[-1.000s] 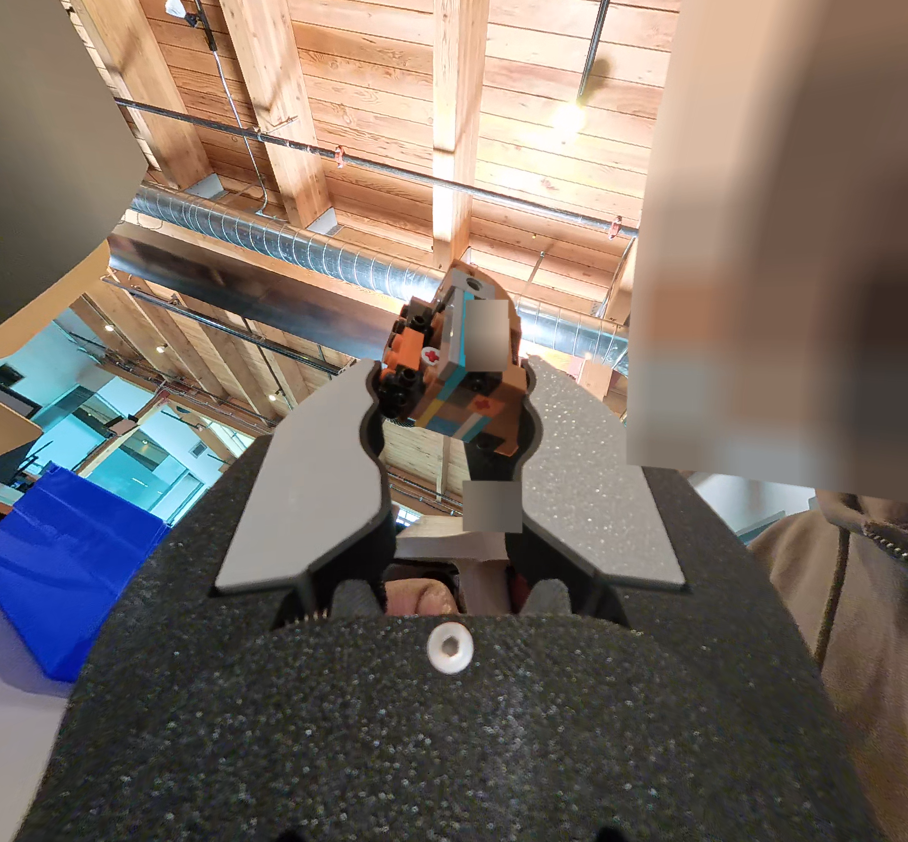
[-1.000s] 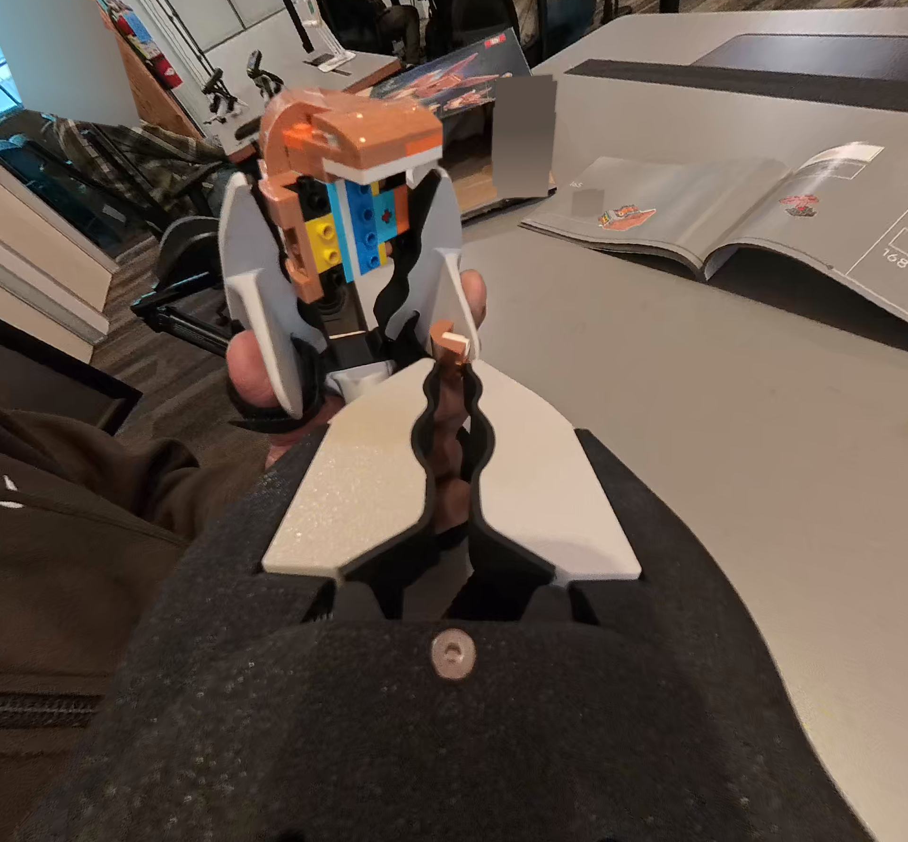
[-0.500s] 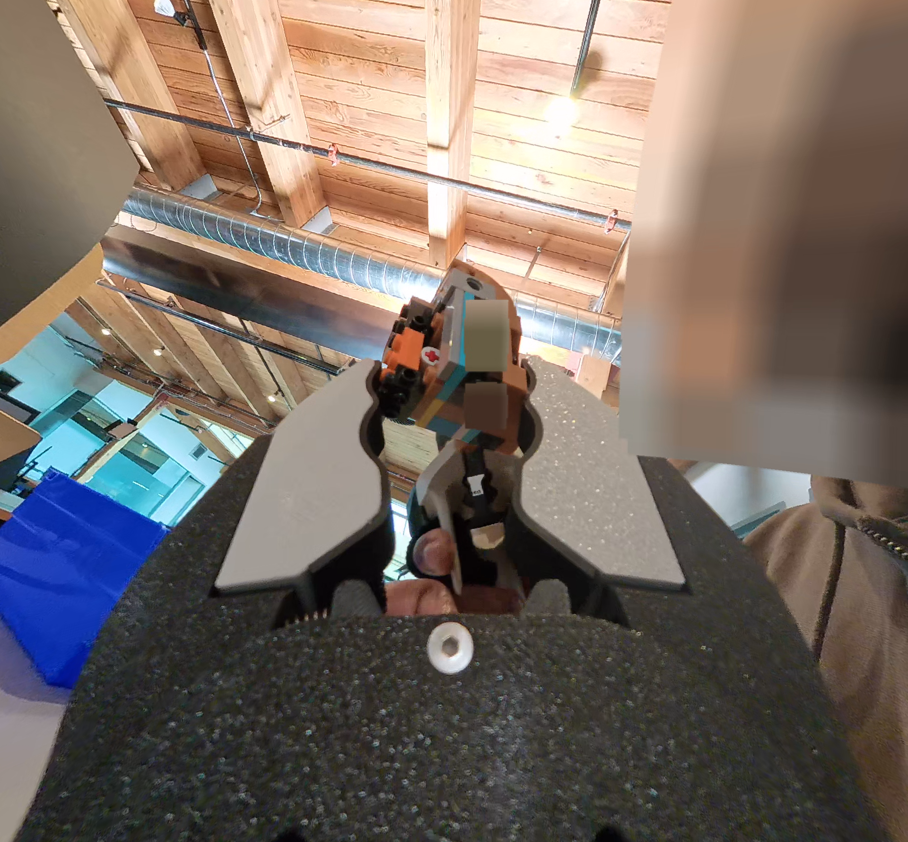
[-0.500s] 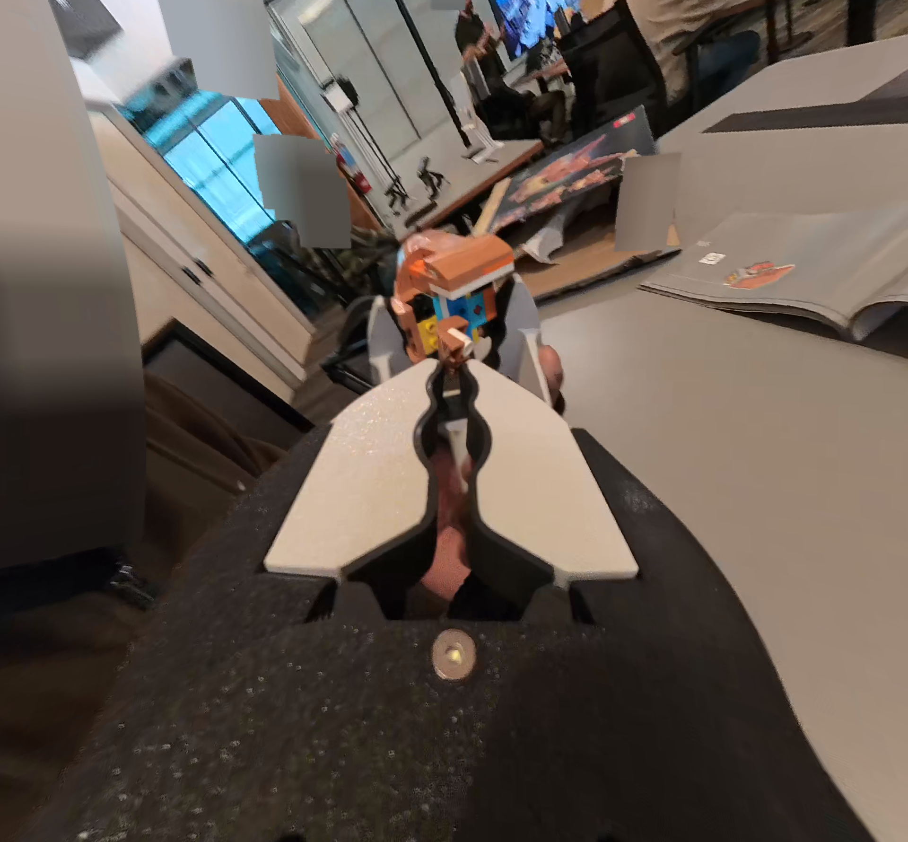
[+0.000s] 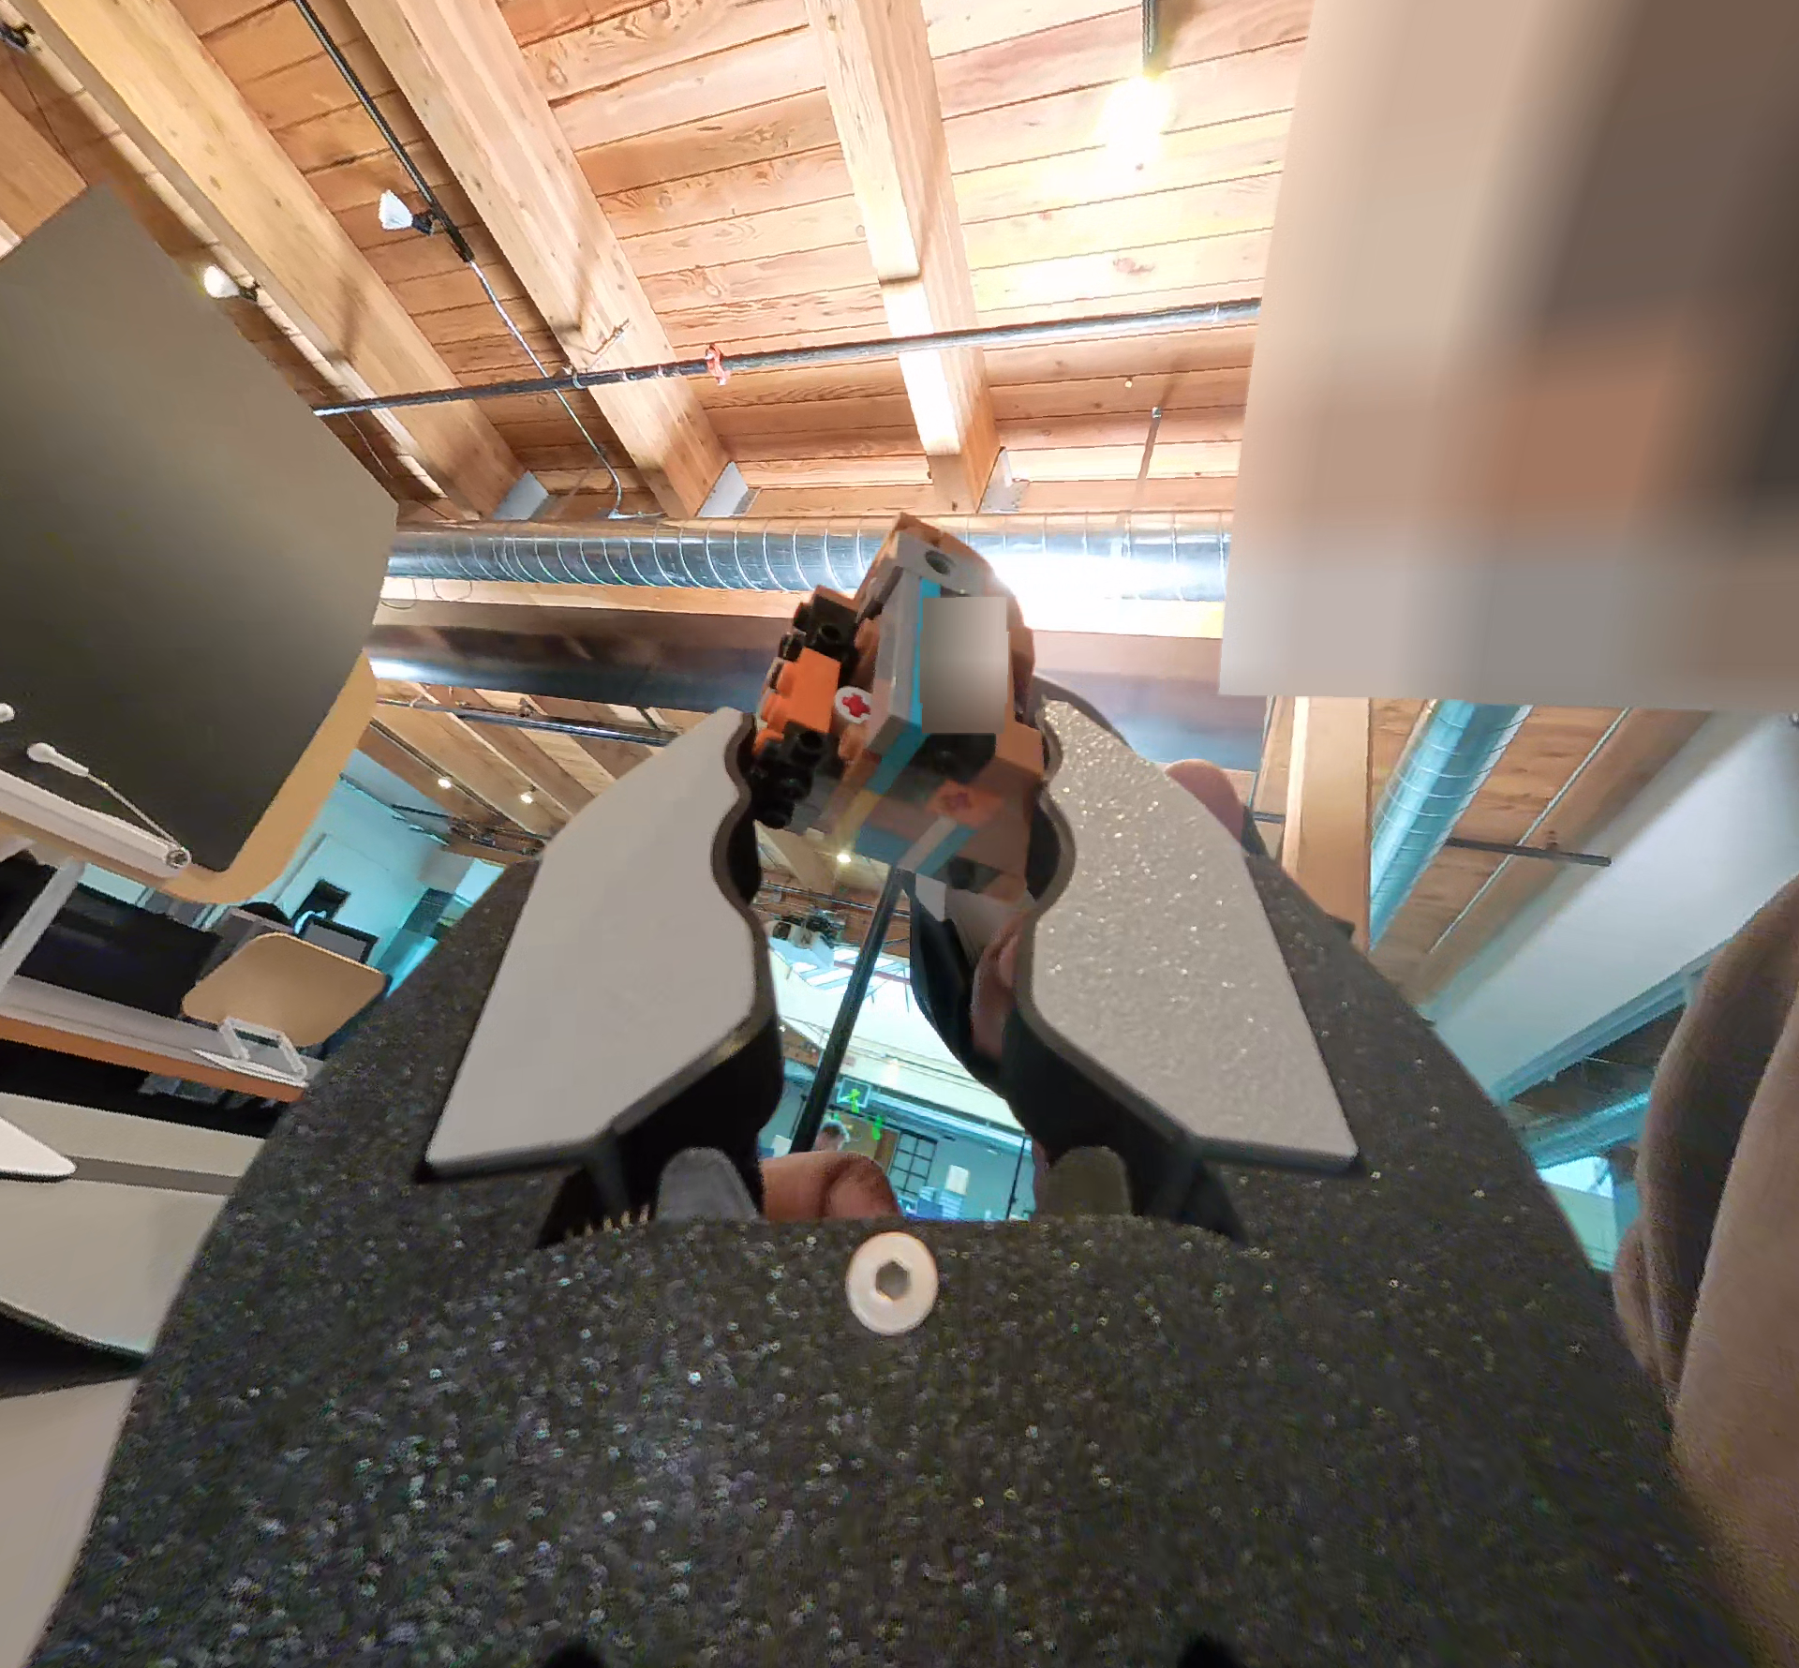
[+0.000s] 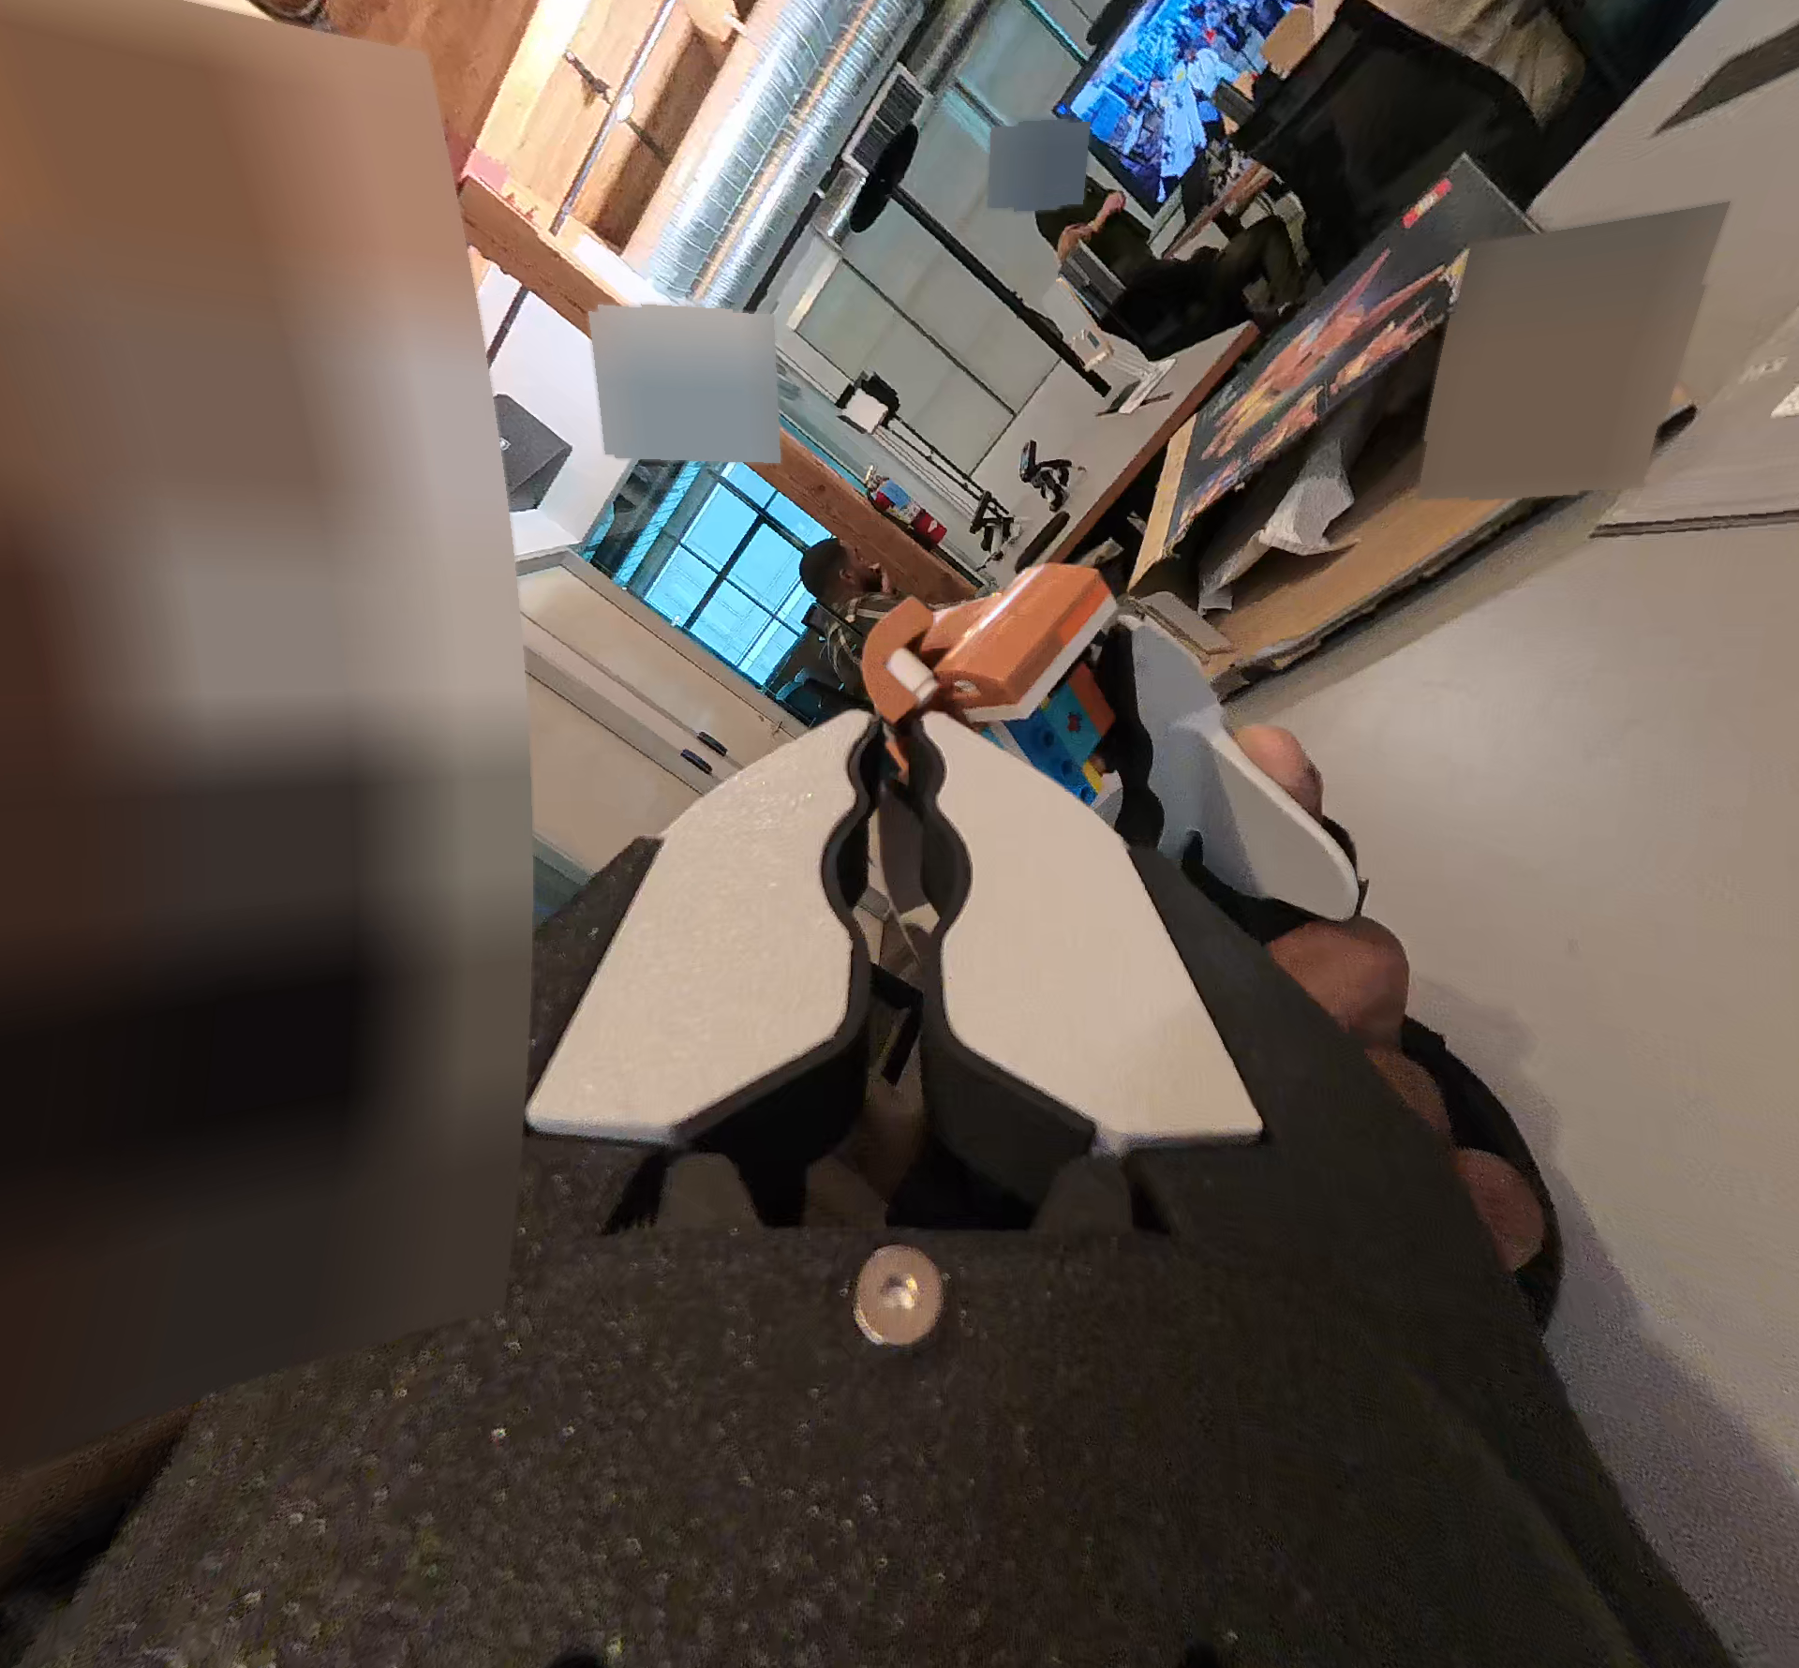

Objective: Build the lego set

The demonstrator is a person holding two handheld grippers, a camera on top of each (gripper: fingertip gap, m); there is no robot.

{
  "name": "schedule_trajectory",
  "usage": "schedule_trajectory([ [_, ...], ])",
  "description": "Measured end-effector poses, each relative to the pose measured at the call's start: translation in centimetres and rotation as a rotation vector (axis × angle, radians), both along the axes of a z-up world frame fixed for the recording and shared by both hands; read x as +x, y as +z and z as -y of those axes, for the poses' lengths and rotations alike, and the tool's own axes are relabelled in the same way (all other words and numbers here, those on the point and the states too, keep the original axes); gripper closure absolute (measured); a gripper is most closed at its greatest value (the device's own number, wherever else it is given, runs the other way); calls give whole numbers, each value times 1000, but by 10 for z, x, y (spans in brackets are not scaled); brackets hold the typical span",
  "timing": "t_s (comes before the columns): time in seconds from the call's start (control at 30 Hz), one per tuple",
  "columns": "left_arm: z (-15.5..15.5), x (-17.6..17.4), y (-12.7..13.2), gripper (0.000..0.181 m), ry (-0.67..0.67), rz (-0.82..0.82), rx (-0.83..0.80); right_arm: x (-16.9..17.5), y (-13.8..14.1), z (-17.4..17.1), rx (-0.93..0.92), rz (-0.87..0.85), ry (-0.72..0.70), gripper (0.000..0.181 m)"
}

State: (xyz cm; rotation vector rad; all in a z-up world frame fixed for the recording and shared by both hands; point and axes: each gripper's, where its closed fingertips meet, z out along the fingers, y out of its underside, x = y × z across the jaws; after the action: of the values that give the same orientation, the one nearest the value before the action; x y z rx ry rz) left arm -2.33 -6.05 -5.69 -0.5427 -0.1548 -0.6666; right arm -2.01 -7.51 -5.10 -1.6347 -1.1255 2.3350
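My left gripper points up at the ceiling and is shut on a small lego build of brown, orange, black and teal bricks. The same build shows in the right wrist view, held between the left gripper's grey fingers; it has a brown sloped top over white, blue and yellow bricks. My right gripper is shut on a small brown piece with a white tip, and that tip touches the left side of the build.
A grey table lies to the right, with the lego box on flattened cardboard at its far end. A person's hand holds the left gripper. Wooden ceiling beams and a metal duct are overhead. My two grippers' fingertips are within a few centimetres of each other.
My right gripper has rolled and moved in, bringing the small brown piece from below the build up against its side. My left gripper has turned a little while still holding the build.
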Motion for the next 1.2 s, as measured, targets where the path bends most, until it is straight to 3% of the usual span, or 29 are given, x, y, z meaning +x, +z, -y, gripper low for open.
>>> schedule_trajectory([
  [0.43,4,-7,-1,128,-65,72,47,-4,-1,7,71,66,-24,176],
  [1.2,10,-15,-3,128,-220,180,132,-8,-14,13,553,139,-108,172],
])
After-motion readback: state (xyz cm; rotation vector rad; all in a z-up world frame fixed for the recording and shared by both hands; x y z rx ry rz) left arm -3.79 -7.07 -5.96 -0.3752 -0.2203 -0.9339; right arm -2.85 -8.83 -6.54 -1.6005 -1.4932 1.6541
